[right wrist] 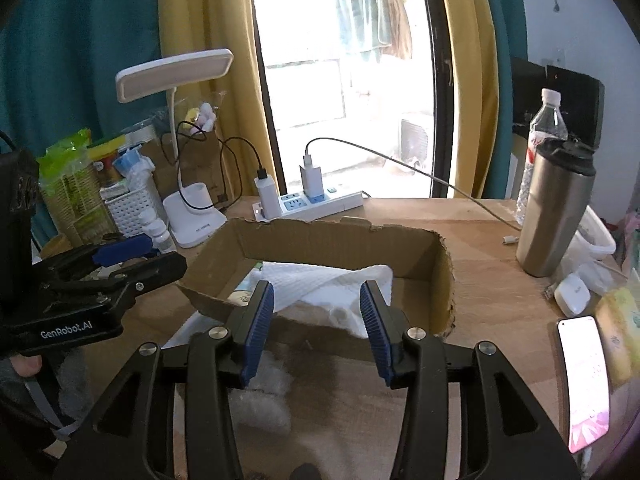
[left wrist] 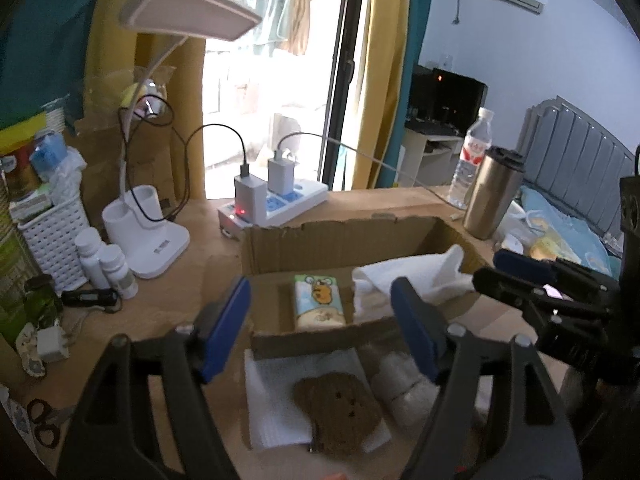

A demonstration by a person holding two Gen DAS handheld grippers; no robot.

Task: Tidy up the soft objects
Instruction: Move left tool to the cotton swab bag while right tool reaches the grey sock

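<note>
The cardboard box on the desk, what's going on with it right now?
A person holds a gripper in each hand above the cardboard box. A white cloth and a tissue pack already lie inside. Both the left gripper and the right gripper are open and hold nothing. A brown bear-shaped plush on a white sheet sits outside the box, not yet put away.

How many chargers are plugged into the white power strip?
2. A bigger white charger with a black cable sits at the left end of the power strip. A smaller charger with a white cable stands just right of it. None looks hidden.
</note>
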